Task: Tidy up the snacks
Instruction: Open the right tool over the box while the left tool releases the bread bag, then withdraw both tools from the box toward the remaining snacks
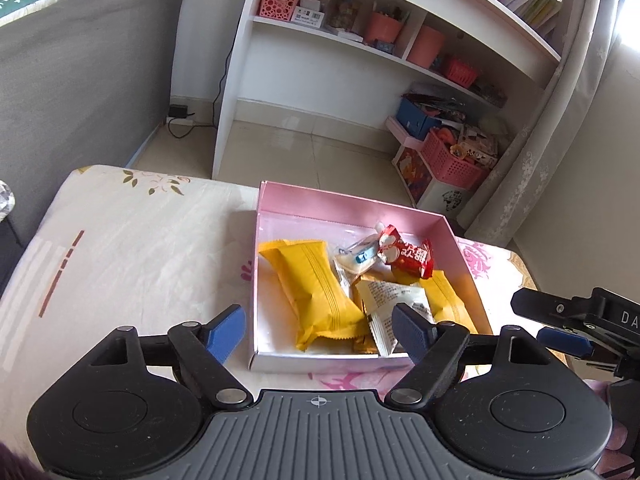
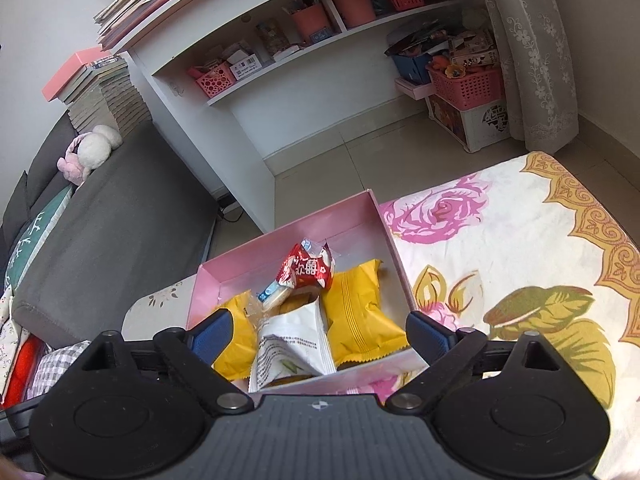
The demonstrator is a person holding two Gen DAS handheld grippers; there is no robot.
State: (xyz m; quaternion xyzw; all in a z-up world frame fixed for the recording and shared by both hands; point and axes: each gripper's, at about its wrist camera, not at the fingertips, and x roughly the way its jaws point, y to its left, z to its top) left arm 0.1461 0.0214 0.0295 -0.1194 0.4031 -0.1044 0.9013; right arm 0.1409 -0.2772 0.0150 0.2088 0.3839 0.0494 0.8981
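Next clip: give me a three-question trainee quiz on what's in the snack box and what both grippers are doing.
1. True or false: the red packet lies on top of other snacks inside the pink box.
2. How many yellow packets show in the right wrist view?
3. Multiple choice: the left gripper and right gripper are A) both open and empty, B) both gripping packets, C) one open, one gripping.

Key: 1 true; 2 two; 3 A.

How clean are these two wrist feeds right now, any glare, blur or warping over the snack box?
Left wrist view: sharp, daylit; soft sheen on the pink box floor, yellow packets readable; fisheye bends the shelf. Right wrist view: equally sharp, shelf strongly curved, dark vignette at the corners, red packet slightly glossy. No motion blur in either.
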